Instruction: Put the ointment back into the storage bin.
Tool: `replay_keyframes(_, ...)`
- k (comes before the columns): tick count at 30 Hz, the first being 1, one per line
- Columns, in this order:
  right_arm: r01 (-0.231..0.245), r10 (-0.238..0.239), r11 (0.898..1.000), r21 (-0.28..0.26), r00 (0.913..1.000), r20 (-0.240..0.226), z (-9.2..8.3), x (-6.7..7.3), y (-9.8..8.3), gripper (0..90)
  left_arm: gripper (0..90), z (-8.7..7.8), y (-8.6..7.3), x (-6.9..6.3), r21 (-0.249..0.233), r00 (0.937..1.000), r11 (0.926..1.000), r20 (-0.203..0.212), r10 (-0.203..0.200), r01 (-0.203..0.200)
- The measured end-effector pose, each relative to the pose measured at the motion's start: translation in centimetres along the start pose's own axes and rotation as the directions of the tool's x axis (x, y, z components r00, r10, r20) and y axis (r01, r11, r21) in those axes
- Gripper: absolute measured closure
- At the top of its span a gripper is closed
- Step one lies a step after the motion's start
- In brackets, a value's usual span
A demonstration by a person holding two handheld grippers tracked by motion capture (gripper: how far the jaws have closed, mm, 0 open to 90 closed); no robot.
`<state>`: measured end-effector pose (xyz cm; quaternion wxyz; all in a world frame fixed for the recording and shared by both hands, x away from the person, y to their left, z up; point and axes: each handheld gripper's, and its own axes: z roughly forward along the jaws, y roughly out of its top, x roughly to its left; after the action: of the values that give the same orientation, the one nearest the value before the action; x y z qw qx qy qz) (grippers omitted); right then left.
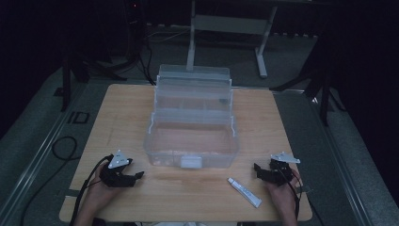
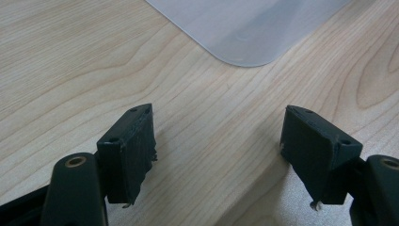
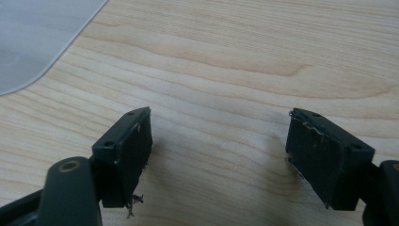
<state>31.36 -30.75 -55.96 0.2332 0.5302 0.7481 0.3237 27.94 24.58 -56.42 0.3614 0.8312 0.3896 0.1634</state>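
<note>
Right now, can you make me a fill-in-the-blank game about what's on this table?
1. The clear plastic box on the wooden table has its lid ____.
2. The little white tube lies nearest the ____ tool.
3. The jaws of the left tool stand ____, with nothing between them.
4. The tube lies ____ the box, not in it.

Missing words: open; right; open; outside
</note>
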Motion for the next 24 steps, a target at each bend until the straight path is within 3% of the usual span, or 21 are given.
replay_keyframes(4, 0.001, -0.001, 1.0, 0.006, 1.0, 0.0, -0.1, 0.0, 0.1, 25.9, 27.4, 0.0, 0.0, 0.0, 0.0, 1.0, 1.0, 0.0, 0.0, 0.0)
replay_keyframes(8, 0.003, -0.003, 1.0, -0.001, 1.0, 0.002, -1.3, 0.0, 0.5, 35.3, 27.4, 0.0, 0.0, 0.0, 0.0, 1.0, 1.0, 0.0, 0.0, 0.0)
replay_keyframes(24, 0.102, -0.101, 0.995, 0.021, 0.9948, -0.01, -3.7, 0.6, 1.5, 35.6, 27.4, 0.0, 0.0, 0.0, 0.0, 1.0, 1.0, 0.0, 0.0, 0.0)
